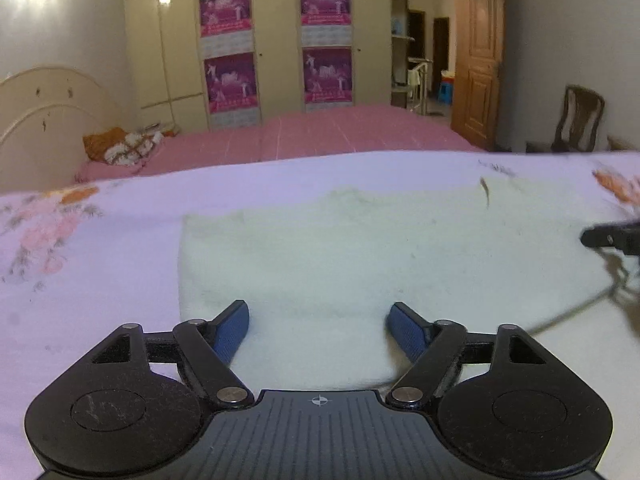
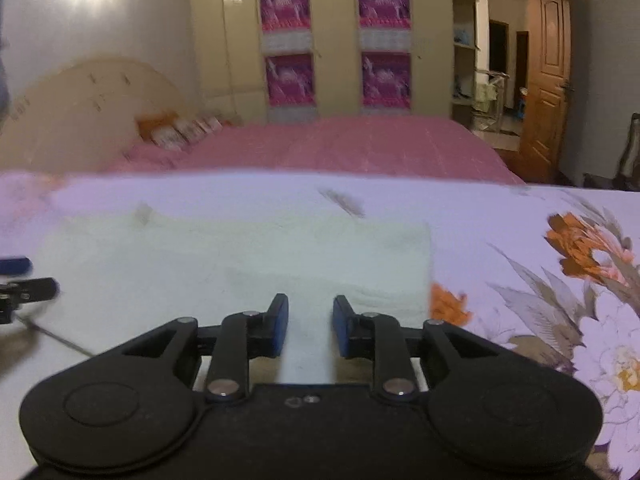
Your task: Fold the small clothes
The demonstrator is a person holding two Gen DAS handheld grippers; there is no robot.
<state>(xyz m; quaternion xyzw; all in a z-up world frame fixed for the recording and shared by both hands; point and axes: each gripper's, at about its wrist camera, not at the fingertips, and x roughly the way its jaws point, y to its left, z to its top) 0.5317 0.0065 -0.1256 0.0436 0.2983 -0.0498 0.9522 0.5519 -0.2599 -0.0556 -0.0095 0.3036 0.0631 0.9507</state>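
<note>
Left wrist view: the left gripper sits low over the near edge of a pale cream cloth. Its blue-padded fingers are spread wide, with the cloth lying flat between them and nothing pinched. The cloth lies on a lilac bedsheet printed with pink and orange flowers. Its left edge is straight and its far edge looks uneven. The tip of the right gripper enters at the right border, just above the cloth's right part.

Right wrist view: the right gripper also hovers at the near edge of the cloth. Its fingers stand apart with a moderate gap, narrower than the left pair, and hold nothing. The cloth's right edge ends just beside an orange flower print on the bedsheet. The left gripper shows at the left border, blurred.

Background, both views: a bed with a pink cover, a cream headboard, a beige wardrobe carrying four magenta posters, an open brown door, and a wooden chair.

Writing: the posters carry lines of print and what looks like a calendar grid beneath, too blurred to read. No brand mark is legible on either gripper; the left gripper's body shows only a small crosshair symbol.
</note>
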